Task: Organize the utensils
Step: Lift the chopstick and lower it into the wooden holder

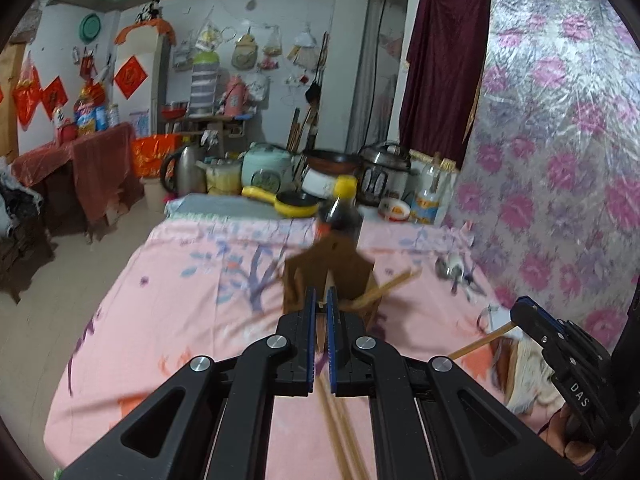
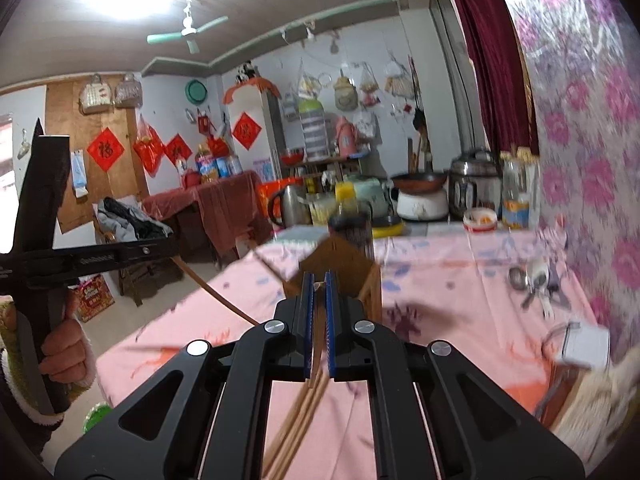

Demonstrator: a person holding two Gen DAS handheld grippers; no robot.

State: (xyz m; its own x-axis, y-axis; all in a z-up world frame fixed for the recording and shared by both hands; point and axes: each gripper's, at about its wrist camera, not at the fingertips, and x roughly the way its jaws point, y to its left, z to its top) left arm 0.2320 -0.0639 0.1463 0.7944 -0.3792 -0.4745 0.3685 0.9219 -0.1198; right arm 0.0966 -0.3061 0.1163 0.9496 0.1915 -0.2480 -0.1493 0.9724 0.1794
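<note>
Left wrist view, centre frame: the left gripper [image 1: 320, 300] is clamped narrow on a bundle of chopsticks [image 1: 340, 432], whose shafts trail toward the lower edge. Directly beyond its tips stands a brown wooden holder [image 1: 332, 276] on the pink tablecloth [image 1: 180, 320], with a dark sauce bottle [image 1: 340, 216] just behind it. Right wrist view, centre: the right gripper [image 2: 319, 284] is likewise closed on its own chopsticks [image 2: 300, 420], facing the same holder [image 2: 344, 264]. Spoons [image 2: 532, 280] lie at right, well apart from it. Judgement: both loads appear bound for the holder. Recommended practice: bring one hand in at a time, tilt the sticks upright over an open slot, lower before releasing, and avoid knocking the bottle.
</note>
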